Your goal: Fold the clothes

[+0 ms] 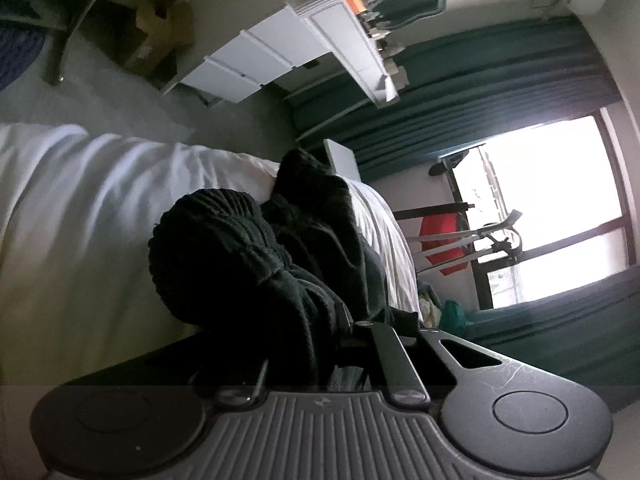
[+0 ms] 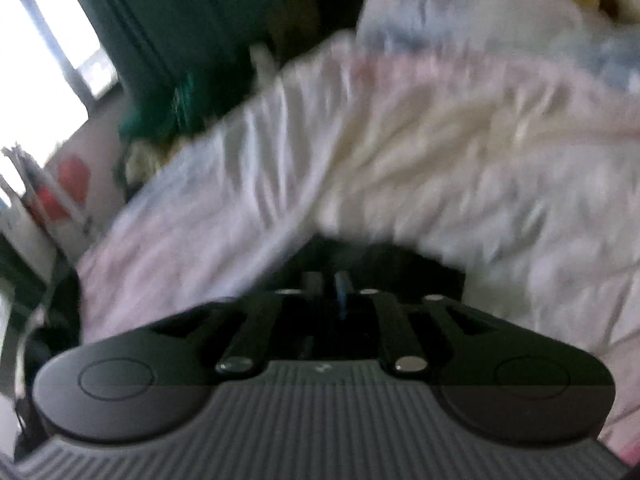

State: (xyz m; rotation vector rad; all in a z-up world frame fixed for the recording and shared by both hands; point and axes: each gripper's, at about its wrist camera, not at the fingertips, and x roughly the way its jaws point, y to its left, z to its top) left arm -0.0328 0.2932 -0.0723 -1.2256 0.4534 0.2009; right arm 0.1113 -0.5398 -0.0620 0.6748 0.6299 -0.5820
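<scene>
A dark knitted sweater [image 1: 248,256] lies bunched on the white bed sheet [image 1: 80,208]. My left gripper [image 1: 340,328] is shut on a fold of the sweater, which drapes over the fingers and hides the tips. The left wrist view is rolled sideways. In the blurred right wrist view, my right gripper [image 2: 332,280] has its fingers close together over the crumpled white bedding [image 2: 400,152], with something dark just in front of them. I cannot tell whether it holds cloth.
A white drawer unit [image 1: 256,60] and a cardboard box [image 1: 156,24] stand beyond the bed. Teal curtains [image 1: 480,80] frame a bright window [image 1: 552,184]. A red item on a rack [image 1: 440,240] and green bags [image 2: 176,108] sit beside the bed.
</scene>
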